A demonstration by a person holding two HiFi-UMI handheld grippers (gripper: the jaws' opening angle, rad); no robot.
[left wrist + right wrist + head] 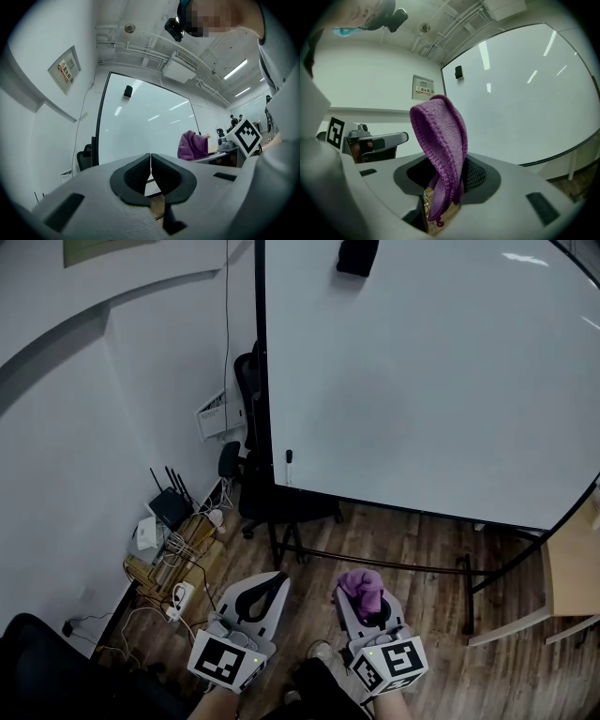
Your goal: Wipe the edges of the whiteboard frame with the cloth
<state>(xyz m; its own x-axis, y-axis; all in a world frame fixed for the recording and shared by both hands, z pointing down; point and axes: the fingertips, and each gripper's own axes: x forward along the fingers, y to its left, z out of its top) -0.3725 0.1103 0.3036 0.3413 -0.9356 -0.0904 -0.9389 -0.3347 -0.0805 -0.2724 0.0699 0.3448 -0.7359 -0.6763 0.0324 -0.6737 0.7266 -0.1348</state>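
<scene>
Your right tongs (451, 174) are pinching a purple knitted cloth (440, 136). It stands up from between the pads in a folded loop, with a short tail hanging below. In the head view that pair and the cloth sit low, below the bottom edge of the large white whiteboard (422, 381) and well apart from it. Your left tongs (150, 161) are pressed together with nothing between them. You hold them just beside the right pair, on the side nearer the whiteboard's left edge. The whiteboard's thin black frame (263, 362) runs down that left edge and along the bottom. A black eraser (357, 256) clings near the whiteboard's top, and a black-and-white marker (289, 468) sits by its lower left corner. Behind the left edge stands a black office chair (248, 460), and left of it, by the white wall, a black router with antennas (171, 504). Under the whiteboard lies brown wooden floor (403, 554).
</scene>
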